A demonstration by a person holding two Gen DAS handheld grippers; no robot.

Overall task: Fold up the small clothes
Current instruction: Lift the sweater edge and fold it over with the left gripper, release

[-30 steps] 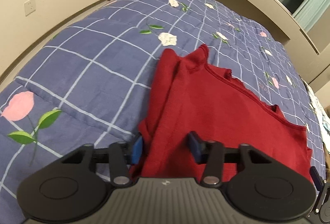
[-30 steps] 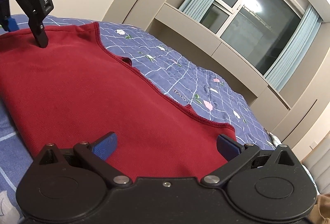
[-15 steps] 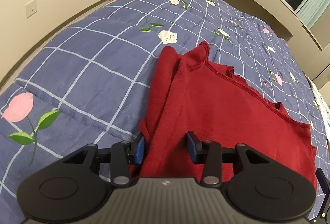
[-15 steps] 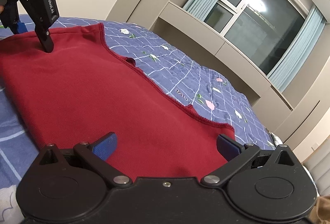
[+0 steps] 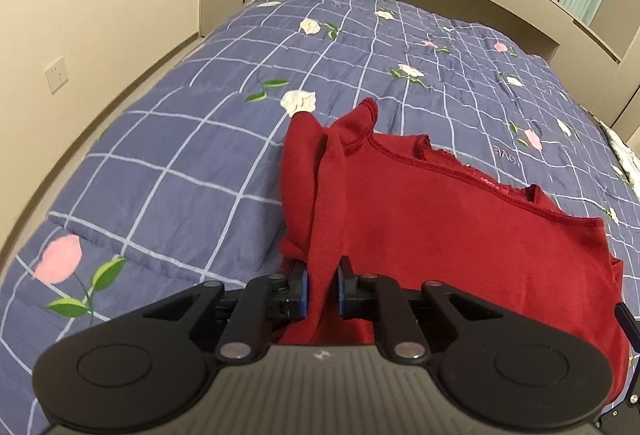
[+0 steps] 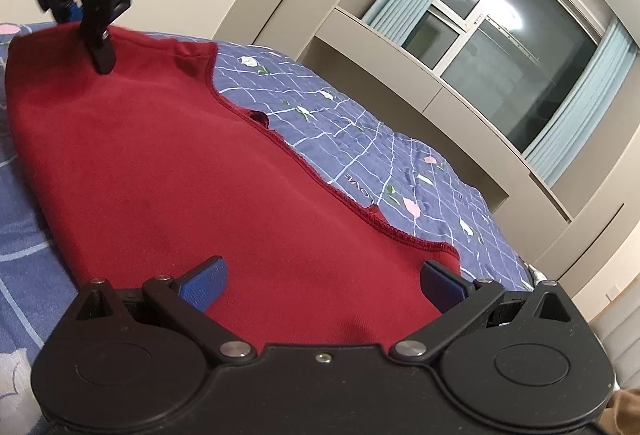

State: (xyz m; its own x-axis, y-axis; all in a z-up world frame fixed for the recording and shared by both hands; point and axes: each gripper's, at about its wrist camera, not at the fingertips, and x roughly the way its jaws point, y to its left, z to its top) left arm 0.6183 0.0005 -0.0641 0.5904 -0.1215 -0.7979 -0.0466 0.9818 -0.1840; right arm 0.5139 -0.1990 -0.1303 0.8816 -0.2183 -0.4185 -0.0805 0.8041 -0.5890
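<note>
Left wrist view: the left gripper [image 5: 322, 287] is seen with its jaws drawn narrow, a ridge of the red garment [image 5: 440, 235] pinched between the blue pads [image 5: 303, 289]. The jaws have just been closing, and the cloth is caught between them at the garment's left edge. The garment is spread on the blue checked quilt [image 5: 180, 155], its stitched hem running along the far side and one corner standing up in a peak.

In the right wrist view the right gripper [image 6: 322, 281] is held with its jaws wide, one pad to either side of the near right portion of the cloth; no pinch is made there. The left tool is seen at the far corner, with the fabric raised into a small tent beneath it.

The step in hand is judged to be the taking of the two near corners for a fold — one side gripped, the other not yet. The next move is likely to call for the right jaws to be shut on the cloth, and then for both sides to be lifted together so the fold lands square.

How many layers are caught in the left pinch cannot be told. The near edge of the garment is hidden beneath both tool bodies, and its right edge is cut off in the left view — whether it is a top or something else is not clear.
</note>
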